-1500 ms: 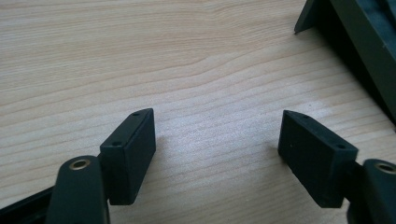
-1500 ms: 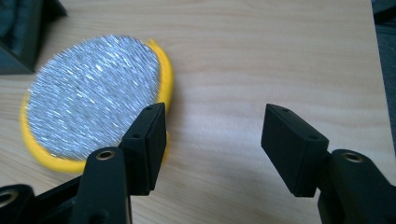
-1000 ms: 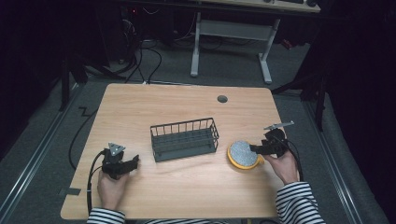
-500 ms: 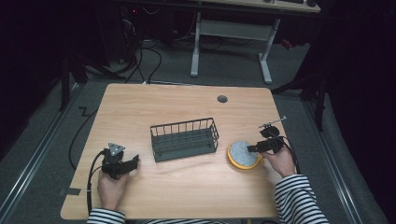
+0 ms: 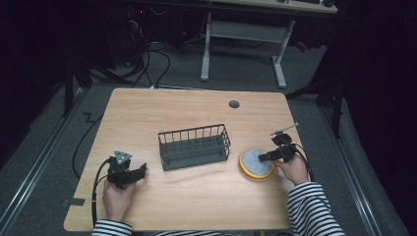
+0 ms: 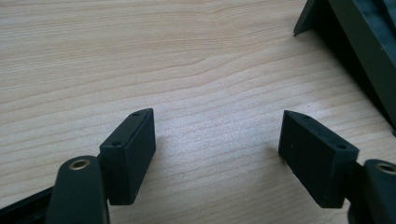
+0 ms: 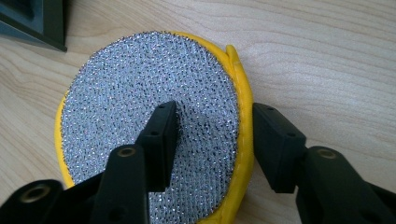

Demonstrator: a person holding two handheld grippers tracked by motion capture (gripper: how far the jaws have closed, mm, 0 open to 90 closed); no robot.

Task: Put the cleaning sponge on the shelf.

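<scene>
- Step in hand, as judged: right gripper (image 7: 212,135) takes the round scouring pad (image 7: 149,121) by its edge.
- Its fingers (image 7: 161,135) have just been closing; one rests over the silver mesh face, the other stands just outside the yellow rim. Pad edge lies between them; no firm pinch visible yet.
- To do it well: keep the outer finger low against the surface so it catches under the yellow rim, then close fully before lifting; a shallow bite would likely slip.
- Wire basket (image 5: 194,145) sits near the pad, beyond the fingertips in the right gripper view.
- Left gripper (image 6: 219,149) rests on the surface (image 6: 140,56), fingers spread, nothing between them.
</scene>
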